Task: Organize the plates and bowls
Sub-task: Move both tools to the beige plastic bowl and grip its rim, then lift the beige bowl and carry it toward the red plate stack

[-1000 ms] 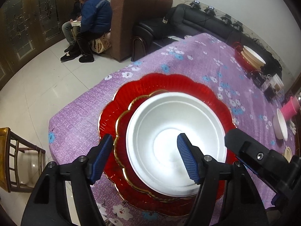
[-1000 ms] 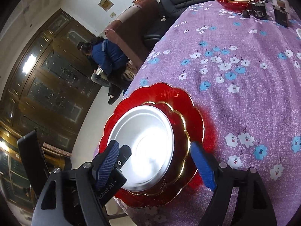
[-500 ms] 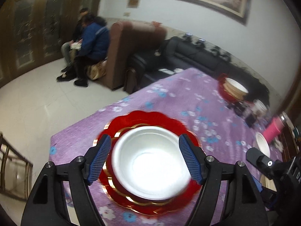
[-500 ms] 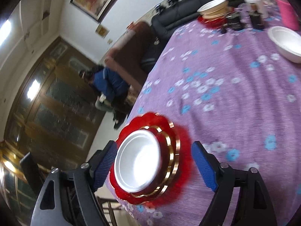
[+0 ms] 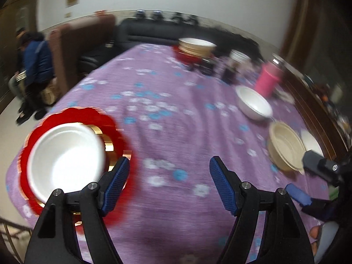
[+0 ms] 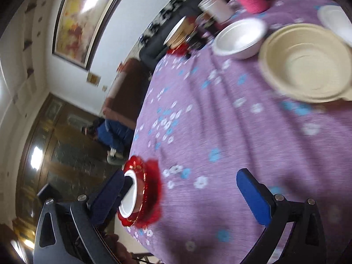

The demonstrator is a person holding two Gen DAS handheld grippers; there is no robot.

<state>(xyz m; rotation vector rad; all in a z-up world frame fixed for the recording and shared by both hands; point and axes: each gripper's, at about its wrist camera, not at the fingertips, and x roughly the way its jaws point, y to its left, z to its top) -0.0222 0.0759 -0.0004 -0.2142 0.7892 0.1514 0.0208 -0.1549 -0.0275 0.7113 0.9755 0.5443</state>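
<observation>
A white bowl sits on a stack of red, gold-rimmed plates at the table's near left corner. My left gripper is open over bare purple cloth, to the right of that stack, with nothing between its fingers. In the right wrist view the same stack shows beside the left finger, untouched. My right gripper has its jaws opening wide, with only cloth between them. Ahead of it stand a beige bowl, a white bowl and a white plate. The picture is blurred by motion.
The table wears a purple flowered cloth. A pink cup, jars and another stack of plates stand at the far side. Beyond the left edge are a brown armchair, a black sofa and seated people.
Both grippers have drawn back from the white bowl on the red plates and swung to the right across the table. The right jaws have spread wider; the bowl stays on the stack.
</observation>
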